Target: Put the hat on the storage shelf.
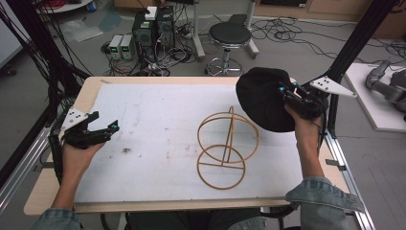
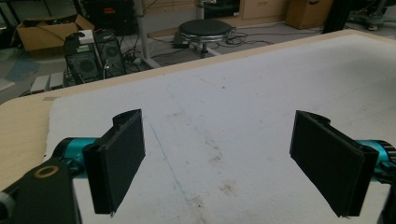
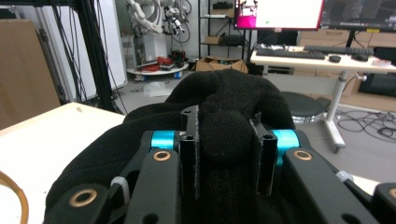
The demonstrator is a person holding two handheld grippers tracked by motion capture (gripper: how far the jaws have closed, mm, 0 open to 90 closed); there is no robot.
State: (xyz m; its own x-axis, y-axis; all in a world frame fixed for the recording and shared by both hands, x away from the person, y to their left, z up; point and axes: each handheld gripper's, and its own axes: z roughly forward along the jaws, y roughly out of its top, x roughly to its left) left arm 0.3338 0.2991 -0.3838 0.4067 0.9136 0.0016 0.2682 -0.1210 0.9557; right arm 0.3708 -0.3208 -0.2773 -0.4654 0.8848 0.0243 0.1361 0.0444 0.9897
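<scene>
A black knitted hat (image 1: 263, 98) hangs in the air over the table's right side, pinched by my right gripper (image 1: 287, 91). In the right gripper view a fold of the black hat (image 3: 226, 135) sits squeezed between the two jaws, so my right gripper (image 3: 226, 149) is shut on it. Just left of the hat, a hat stand (image 1: 227, 146) of thin wooden hoops rises from the white mat (image 1: 153, 129). My left gripper (image 1: 107, 130) rests at the table's left edge, and in its own view my left gripper (image 2: 219, 158) stands wide open with nothing between the jaws.
Beyond the table's far edge stand a black round stool (image 1: 230, 36), computer towers (image 1: 153, 28) and loose floor cables. A black frame post (image 1: 354, 40) rises by the right rear corner. A desk with a monitor (image 3: 280, 11) lies behind the hat.
</scene>
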